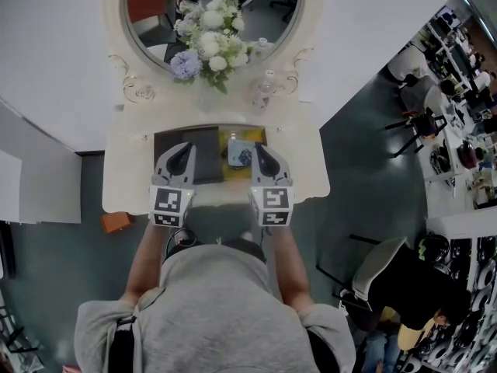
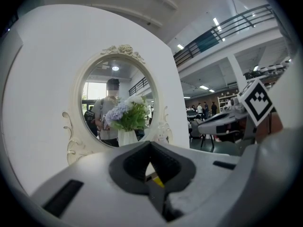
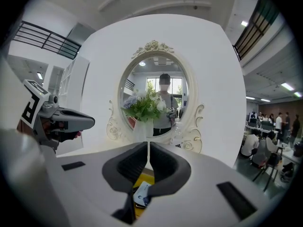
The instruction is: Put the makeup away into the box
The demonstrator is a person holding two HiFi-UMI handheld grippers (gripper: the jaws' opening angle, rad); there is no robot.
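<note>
Yellow lining marks the right compartment of the dark box (image 1: 208,155) at frame centre on the cream bench (image 1: 124,177); a pale blue-and-white makeup item (image 1: 241,156) lies in it, while the left half shows only dark surface. The left gripper (image 1: 186,149) and right gripper (image 1: 258,151) hover over the box, fingers closed on nothing. Judged risk: lowering the closed tips could knock the item or shove the box.
</note>
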